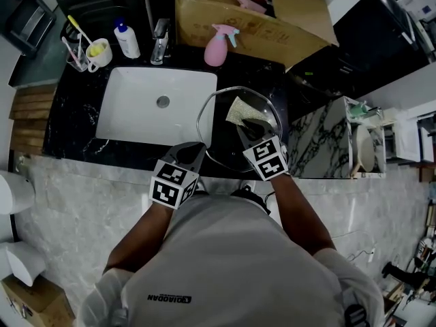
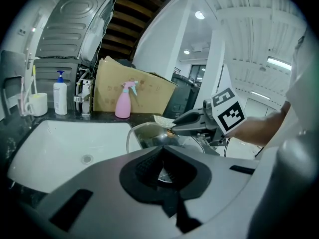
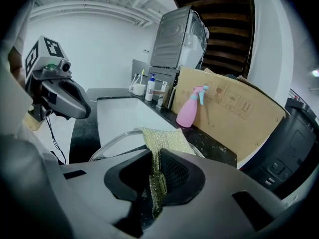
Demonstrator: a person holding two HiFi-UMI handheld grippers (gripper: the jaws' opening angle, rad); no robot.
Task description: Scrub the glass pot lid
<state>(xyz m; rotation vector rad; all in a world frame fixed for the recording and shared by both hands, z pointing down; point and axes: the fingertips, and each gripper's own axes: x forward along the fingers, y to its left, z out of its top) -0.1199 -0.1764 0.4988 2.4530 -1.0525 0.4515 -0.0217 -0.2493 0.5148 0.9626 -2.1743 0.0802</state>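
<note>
The glass pot lid (image 1: 221,142) rests tilted on the black counter at the right edge of the sink. My left gripper (image 1: 196,148) is at its near-left rim, shut on the lid's edge; in the left gripper view the lid (image 2: 148,134) rises just beyond the jaws (image 2: 162,168). My right gripper (image 1: 251,129) is over the lid, shut on a yellow-green scrub pad (image 1: 240,111). In the right gripper view the pad (image 3: 162,139) sticks out from between the jaws (image 3: 155,176) and lies against the lid's rim (image 3: 112,141).
A white sink (image 1: 136,125) lies left of the lid, with a faucet (image 1: 160,43) behind it. A pink spray bottle (image 1: 218,46), a cardboard box (image 1: 231,12), a pump bottle (image 1: 127,41) and a mug of toothbrushes (image 1: 95,53) stand along the back.
</note>
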